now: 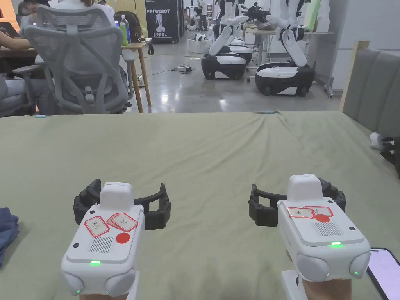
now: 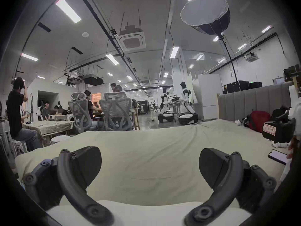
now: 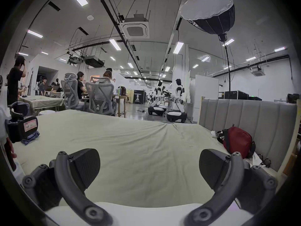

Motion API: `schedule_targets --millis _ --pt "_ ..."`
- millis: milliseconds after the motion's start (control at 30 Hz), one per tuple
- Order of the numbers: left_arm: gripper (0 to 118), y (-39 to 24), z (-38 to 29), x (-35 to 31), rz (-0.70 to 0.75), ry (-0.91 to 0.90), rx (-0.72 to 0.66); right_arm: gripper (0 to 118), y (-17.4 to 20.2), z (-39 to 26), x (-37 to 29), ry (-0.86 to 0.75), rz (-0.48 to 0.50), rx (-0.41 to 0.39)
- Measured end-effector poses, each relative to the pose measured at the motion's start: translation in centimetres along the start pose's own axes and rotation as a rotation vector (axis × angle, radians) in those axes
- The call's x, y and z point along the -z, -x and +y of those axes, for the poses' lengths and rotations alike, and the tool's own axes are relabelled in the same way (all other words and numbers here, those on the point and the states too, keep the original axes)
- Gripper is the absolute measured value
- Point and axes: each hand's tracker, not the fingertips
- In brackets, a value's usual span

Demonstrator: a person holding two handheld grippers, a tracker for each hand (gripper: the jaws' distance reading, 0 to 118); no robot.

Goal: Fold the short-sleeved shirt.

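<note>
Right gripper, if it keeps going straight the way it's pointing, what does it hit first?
Likely nothing soon: the right gripper, jaws open, points across bare olive-green bed sheet. The red fabric bag lies off to its right. Beyond the far edge stand white wheeled robots, though depth is unclear.

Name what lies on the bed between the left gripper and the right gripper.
Nothing: in the head view, the stretch between the left gripper and the right gripper is bare green sheet. Both jaws stand open.
</note>
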Motion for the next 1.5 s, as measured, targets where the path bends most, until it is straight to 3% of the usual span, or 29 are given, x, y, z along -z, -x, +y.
schedule_targets --millis 1500 --pt "118 -0.87 0.36 -0.78 -0.031 -0.015 0.037 118 -0.12 0.23 -0.34 -0.011 -0.043 0.0"
